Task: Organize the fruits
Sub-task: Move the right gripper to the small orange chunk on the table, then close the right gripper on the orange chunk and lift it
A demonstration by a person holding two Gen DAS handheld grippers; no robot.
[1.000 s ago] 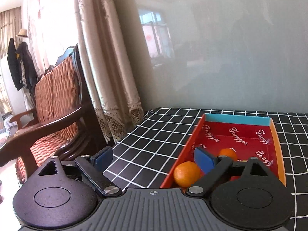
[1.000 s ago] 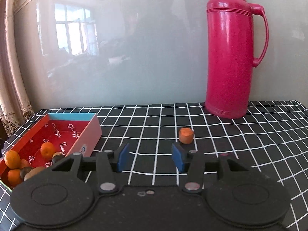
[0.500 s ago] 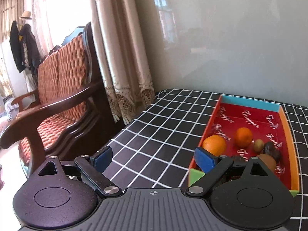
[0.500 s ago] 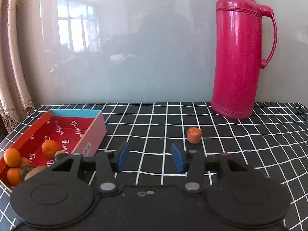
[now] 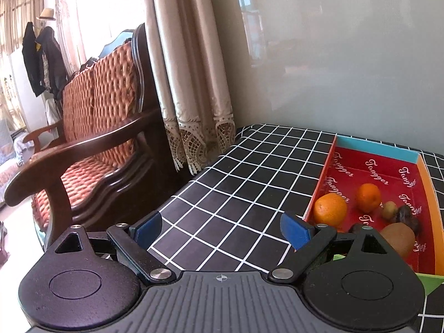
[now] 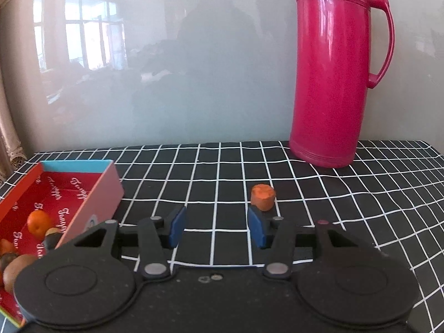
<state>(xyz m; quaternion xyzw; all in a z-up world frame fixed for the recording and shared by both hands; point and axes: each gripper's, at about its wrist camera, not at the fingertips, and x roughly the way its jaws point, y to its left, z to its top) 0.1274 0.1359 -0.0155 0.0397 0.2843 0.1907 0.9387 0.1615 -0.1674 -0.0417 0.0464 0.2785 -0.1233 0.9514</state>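
Note:
A red box [image 5: 373,170] printed with white lettering lies on the black checked tablecloth [image 5: 236,183]; it holds two oranges [image 5: 330,209], a kiwi [image 5: 396,238] and some small dark fruits. My left gripper [image 5: 220,229] hovers open over the cloth just left of the box, nothing between its blue pads. In the right wrist view the same box [image 6: 91,194] sits at the left. A small orange piece of fruit [image 6: 262,197] stands alone on the cloth, just beyond the right fingertip of my right gripper [image 6: 216,226], which is open and empty.
A tall pink thermos [image 6: 337,69] stands at the back right against the glossy wall. Left of the table are a lace-edged curtain [image 5: 191,83] and a wooden armchair [image 5: 94,127] with orange cushions. The table's left edge [image 5: 188,183] runs close to my left gripper.
The left gripper has swung left, off the box; its right pad, earlier over the oranges, is now over bare cloth. The right gripper has drawn closer to the lone orange piece.

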